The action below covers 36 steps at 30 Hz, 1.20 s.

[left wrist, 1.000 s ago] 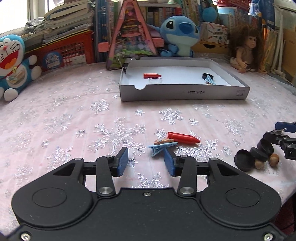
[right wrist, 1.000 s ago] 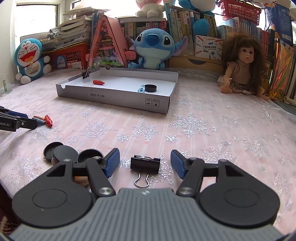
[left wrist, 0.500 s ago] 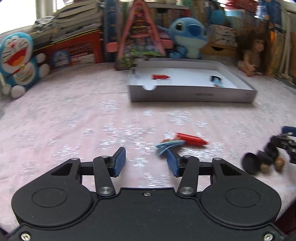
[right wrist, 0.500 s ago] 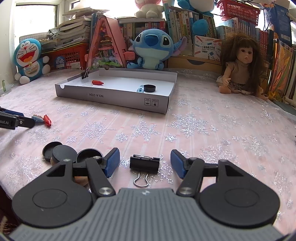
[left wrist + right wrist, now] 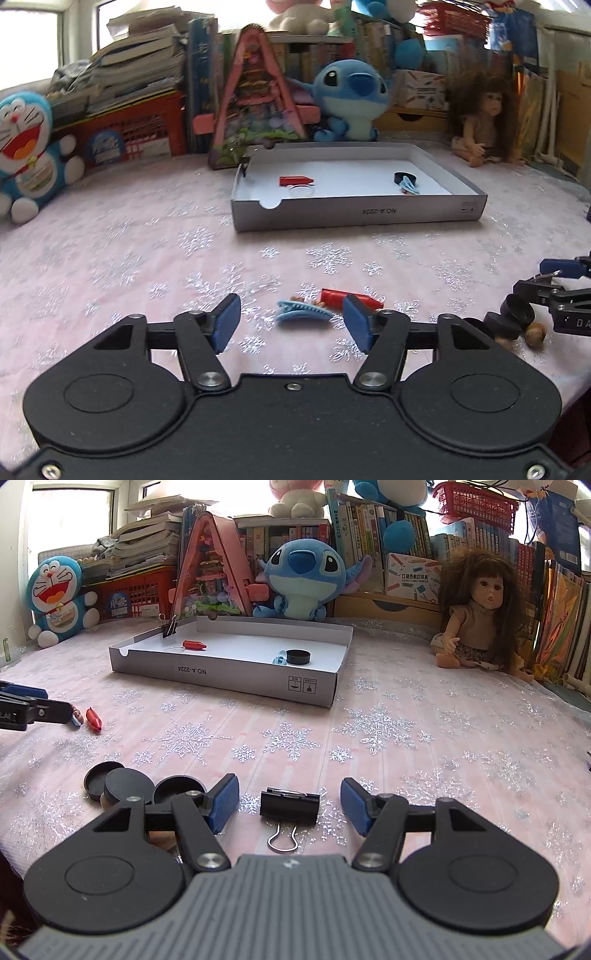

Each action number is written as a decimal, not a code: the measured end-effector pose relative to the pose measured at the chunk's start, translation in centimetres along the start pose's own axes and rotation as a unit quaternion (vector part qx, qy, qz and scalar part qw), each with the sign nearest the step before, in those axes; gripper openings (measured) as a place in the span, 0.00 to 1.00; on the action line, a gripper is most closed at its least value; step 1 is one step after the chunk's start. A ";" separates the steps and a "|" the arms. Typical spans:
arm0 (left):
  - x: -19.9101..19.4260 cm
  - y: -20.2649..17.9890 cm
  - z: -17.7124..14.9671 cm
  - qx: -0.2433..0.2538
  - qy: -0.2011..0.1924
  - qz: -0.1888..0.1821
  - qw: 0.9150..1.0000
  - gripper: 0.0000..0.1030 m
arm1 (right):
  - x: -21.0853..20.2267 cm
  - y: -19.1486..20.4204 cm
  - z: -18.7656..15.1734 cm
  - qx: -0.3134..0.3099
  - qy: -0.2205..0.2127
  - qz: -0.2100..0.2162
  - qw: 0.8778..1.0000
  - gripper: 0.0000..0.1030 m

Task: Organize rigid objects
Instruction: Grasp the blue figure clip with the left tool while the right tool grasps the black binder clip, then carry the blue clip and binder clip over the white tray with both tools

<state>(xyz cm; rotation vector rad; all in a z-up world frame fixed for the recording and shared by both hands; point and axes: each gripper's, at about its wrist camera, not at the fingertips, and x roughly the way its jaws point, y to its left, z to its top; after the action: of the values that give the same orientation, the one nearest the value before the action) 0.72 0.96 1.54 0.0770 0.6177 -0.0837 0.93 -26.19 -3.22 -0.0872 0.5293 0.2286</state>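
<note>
My left gripper (image 5: 291,323) is open, its jaws either side of a light blue hair clip (image 5: 303,316) on the pink cloth. A red crayon-like piece (image 5: 351,298) lies just behind the clip. My right gripper (image 5: 290,805) is open around a black binder clip (image 5: 289,807) lying on the cloth. Three black round caps (image 5: 122,784) and a nut sit left of it. A grey cardboard tray (image 5: 236,677) farther back holds a red piece (image 5: 194,644), a black cap (image 5: 297,657), a blue clip and an upright binder clip (image 5: 169,629).
Stitch plush (image 5: 304,579), Doraemon plush (image 5: 59,598), a pink triangular toy house (image 5: 210,576) and a doll (image 5: 476,613) line the back, before bookshelves. The right gripper shows at the right edge of the left wrist view (image 5: 557,295), beside the caps.
My left gripper has shifted right and forward and opened wider, so the blue hair clip now lies between its jaws. The right gripper has barely moved.
</note>
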 end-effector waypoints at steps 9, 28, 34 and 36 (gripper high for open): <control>1.9 0.0 -0.6 0.000 0.018 -0.010 1.000 0.47 | -0.3 -0.3 -0.2 0.001 -0.005 -0.006 1.000 0.69; 1.3 0.2 0.6 -0.013 0.022 -0.025 0.999 0.34 | -0.5 -0.1 0.7 0.003 -0.004 0.005 1.000 0.36; 1.6 0.4 1.7 -0.022 0.024 -0.022 0.999 0.34 | 0.3 -0.7 1.8 0.021 -0.003 0.000 1.000 0.36; 1.8 0.5 2.2 -0.023 0.022 -0.021 0.999 0.34 | 0.6 -0.8 2.3 0.026 -0.002 -0.003 1.000 0.36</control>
<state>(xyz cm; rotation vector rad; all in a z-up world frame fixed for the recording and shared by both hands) 3.52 1.13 2.34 0.0207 0.6645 -0.1077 2.78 -26.57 -1.53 -0.0382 0.5305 0.2097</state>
